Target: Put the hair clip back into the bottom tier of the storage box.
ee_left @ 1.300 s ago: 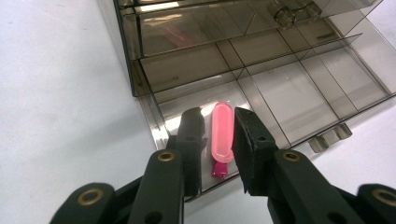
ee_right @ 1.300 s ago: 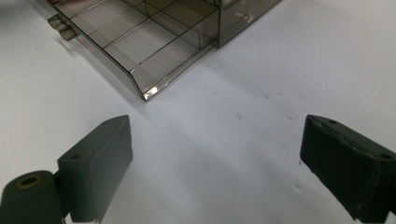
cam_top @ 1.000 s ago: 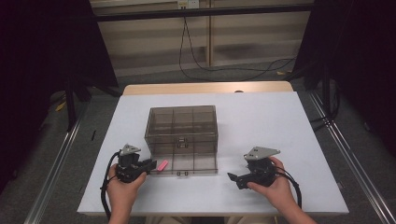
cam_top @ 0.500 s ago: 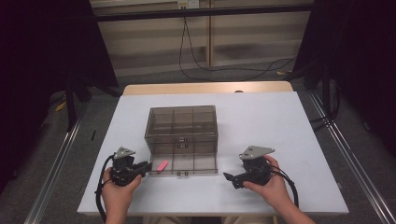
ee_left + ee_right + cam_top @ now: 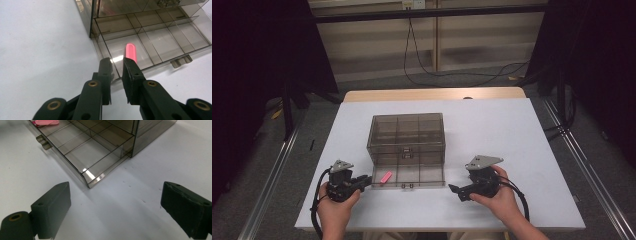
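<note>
A smoky clear compartment box (image 5: pixel 408 132) stands mid-table, its divided front tray (image 5: pixel 422 175) lying flat toward me. A pink oblong piece (image 5: pixel 386 176) lies in the tray's left cell; it is also in the left gripper view as the pink piece (image 5: pixel 131 51) and in the right gripper view as the pink piece (image 5: pixel 46 122). My left gripper (image 5: pixel 368 180) points at the tray's near left corner. Its jaws (image 5: pixel 117 68) have just been closing to a narrow gap with nothing between them. My right gripper (image 5: pixel 457 192) rests right of the tray, its jaws (image 5: pixel 116 195) wide open over bare table.
The white table (image 5: pixel 522 130) has free room right of and behind the box. Its near edge runs just below both hands. Cables lie on the floor (image 5: pixel 452 75) beyond the table. Metal rails run along both sides of it.
The left gripper has slid slightly back toward the table's near edge and to the left. The right gripper has shifted a little to the left. The box and the pink piece have stayed put.
</note>
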`<state>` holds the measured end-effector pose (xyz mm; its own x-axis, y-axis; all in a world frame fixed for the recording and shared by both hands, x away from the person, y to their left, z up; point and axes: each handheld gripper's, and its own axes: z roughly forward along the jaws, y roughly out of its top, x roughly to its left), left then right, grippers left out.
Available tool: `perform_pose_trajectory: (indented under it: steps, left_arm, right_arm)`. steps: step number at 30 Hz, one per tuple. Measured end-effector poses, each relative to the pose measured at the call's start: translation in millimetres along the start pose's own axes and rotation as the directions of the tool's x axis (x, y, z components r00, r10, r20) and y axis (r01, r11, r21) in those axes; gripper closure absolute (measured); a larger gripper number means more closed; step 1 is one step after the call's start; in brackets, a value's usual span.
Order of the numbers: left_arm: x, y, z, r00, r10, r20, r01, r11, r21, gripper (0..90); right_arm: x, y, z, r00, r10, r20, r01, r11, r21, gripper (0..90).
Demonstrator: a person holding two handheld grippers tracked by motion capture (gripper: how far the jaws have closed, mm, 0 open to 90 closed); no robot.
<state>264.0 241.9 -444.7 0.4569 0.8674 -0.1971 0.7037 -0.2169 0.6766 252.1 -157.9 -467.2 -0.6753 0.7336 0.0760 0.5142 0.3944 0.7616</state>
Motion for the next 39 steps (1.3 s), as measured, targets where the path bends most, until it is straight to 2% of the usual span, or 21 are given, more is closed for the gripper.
perform_pose_trajectory:
  steps: [3, 20, 30, 39]
  left_arm:
    - [-0.3, -1.7, 0.2, 1.0000, -0.008, -0.003, 0.008, 1.0000, 0.000, 79.1]
    - [-3.8, -9.2, 1.7, 1.0000, 0.000, 0.001, 0.000, 0.9999, 0.016, 82.8]
    - [-5.6, -13.4, 0.1, 0.9996, -0.027, 0.006, 0.027, 0.9996, 0.000, 85.5]
    - [-6.7, -15.9, -3.8, 0.9998, -0.022, 0.003, 0.022, 0.9998, 0.000, 87.6]
  right_arm:
    - [0.1, 0.5, 0.4, 1.0000, 0.004, -0.003, -0.004, 1.000, -0.001, 9.3]
    - [-1.6, 2.4, -0.5, 1.0000, 0.009, -0.001, -0.009, 1.000, -0.009, 9.4]
    - [-2.4, 2.8, -0.7, 0.9999, 0.013, -0.002, -0.013, 1.000, -0.014, 9.3]
    - [-3.3, 3.9, -1.5, 0.9999, 0.016, -0.001, -0.016, 1.000, -0.019, 9.3]
